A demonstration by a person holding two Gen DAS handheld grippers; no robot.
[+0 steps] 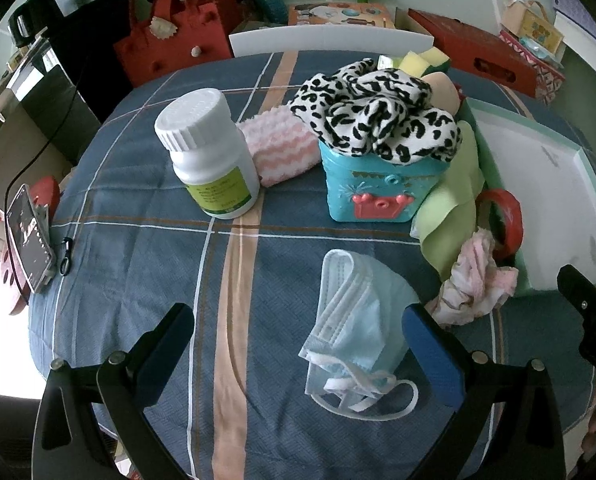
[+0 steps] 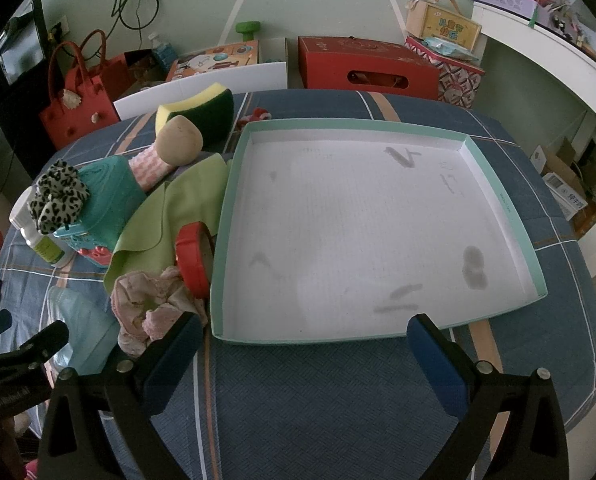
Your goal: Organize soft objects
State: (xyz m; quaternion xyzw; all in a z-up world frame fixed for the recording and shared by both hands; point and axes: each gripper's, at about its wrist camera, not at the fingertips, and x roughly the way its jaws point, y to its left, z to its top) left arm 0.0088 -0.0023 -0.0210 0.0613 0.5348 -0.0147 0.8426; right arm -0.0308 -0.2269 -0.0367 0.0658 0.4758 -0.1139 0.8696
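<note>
Left gripper (image 1: 298, 344) spread over one mask (image 1: 353, 336); right gripper (image 2: 303, 354) spread, one tray (image 2: 377, 128).

Left hand-held gripper (image 1: 298, 344): two black plastic arms, triangular cut-outs near base, each tipped with a flat blue rubbery pad (image 1: 431, 354), round silver screws along the arms. Right hand-held gripper (image 2: 303, 354): same build, black frame, blue pads (image 2: 437, 364), silver screw heads, triangular slots. In the right wrist view the left unit's black body shows at near left, with pale printed lettering, too small to read. In the left wrist view the right unit's black body shows at the right edge with white letter marks.
</note>
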